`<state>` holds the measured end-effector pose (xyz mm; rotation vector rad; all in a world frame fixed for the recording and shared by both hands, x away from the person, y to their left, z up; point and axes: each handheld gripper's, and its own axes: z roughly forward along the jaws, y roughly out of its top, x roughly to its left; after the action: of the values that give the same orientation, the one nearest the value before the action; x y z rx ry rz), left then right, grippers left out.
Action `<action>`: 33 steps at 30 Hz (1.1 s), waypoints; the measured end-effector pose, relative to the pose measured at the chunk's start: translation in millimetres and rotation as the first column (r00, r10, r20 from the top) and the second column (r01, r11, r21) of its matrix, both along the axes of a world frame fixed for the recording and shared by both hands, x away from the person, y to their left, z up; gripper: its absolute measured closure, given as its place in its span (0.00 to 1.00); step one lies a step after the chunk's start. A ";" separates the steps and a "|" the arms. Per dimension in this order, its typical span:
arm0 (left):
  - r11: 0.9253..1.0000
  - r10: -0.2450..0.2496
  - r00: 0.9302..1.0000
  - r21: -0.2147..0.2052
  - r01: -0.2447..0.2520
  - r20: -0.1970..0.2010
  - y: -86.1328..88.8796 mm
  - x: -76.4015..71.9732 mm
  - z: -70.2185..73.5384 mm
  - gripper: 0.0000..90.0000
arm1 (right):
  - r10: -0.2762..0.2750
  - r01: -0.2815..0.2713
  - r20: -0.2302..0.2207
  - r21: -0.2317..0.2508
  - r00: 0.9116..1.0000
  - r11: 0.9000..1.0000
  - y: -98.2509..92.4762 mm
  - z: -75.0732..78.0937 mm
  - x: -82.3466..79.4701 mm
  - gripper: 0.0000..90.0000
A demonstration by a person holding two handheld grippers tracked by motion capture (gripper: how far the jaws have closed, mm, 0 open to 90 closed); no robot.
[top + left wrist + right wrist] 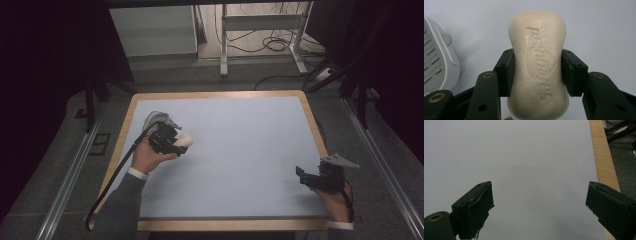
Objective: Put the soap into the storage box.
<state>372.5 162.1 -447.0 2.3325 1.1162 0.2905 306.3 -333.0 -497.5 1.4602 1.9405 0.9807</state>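
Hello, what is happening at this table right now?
A person works at a table with a hand-held gripper in each hand. The left hand-held gripper is shut on a cream bar of soap, its pads pressing both long sides. A white slotted soap dish lies close beside it, near the table's left side. The right hand-held gripper is open with nothing between its jaws, near the table's right edge.

Your table (150,102) has a pale blue top framed by a light wooden rim. Beyond its far edge you have a white cabinet (152,31), a grey metal stand (260,30) and black cables (277,44) looped on the floor.
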 end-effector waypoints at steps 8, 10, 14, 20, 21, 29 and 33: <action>1.000 0.019 1.000 0.003 -0.019 0.002 7.8 5.7 2.6 0.55 | 0.001 -0.001 0.000 -0.001 1.000 1.000 -0.7 -0.1 0.0 0.08; 1.000 0.026 1.000 0.003 -0.026 0.001 10.2 7.4 3.4 0.55 | 0.000 0.000 0.000 -0.001 1.000 1.000 -0.8 -0.2 0.0 0.08; 0.999 0.044 0.999 0.002 -0.044 0.013 15.1 11.3 6.5 0.55 | -0.001 0.001 -0.002 -0.002 1.000 1.000 -0.9 -0.6 0.2 0.08; 0.998 0.062 0.998 0.005 -0.062 0.017 21.2 18.8 11.4 0.55 | -0.003 0.003 -0.002 -0.003 1.000 1.000 -1.3 -0.8 0.2 0.08; 0.998 0.067 0.998 0.003 -0.067 0.016 22.0 20.0 11.6 0.55 | -0.004 0.004 -0.002 -0.003 1.000 1.000 -1.5 -0.7 0.2 0.08; 0.996 0.094 0.996 0.007 -0.094 0.000 31.5 29.6 12.0 0.55 | -0.007 0.007 -0.003 -0.002 1.000 1.000 -1.8 -0.9 0.4 0.08; 0.994 0.110 0.994 0.005 -0.110 -0.002 35.8 33.5 13.1 0.55 | -0.005 0.005 -0.002 -0.002 1.000 1.000 -1.9 -1.3 0.6 0.08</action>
<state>406.0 197.8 -433.9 2.2800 1.2483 0.3316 306.9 -335.0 -498.8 1.4643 1.9377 0.9750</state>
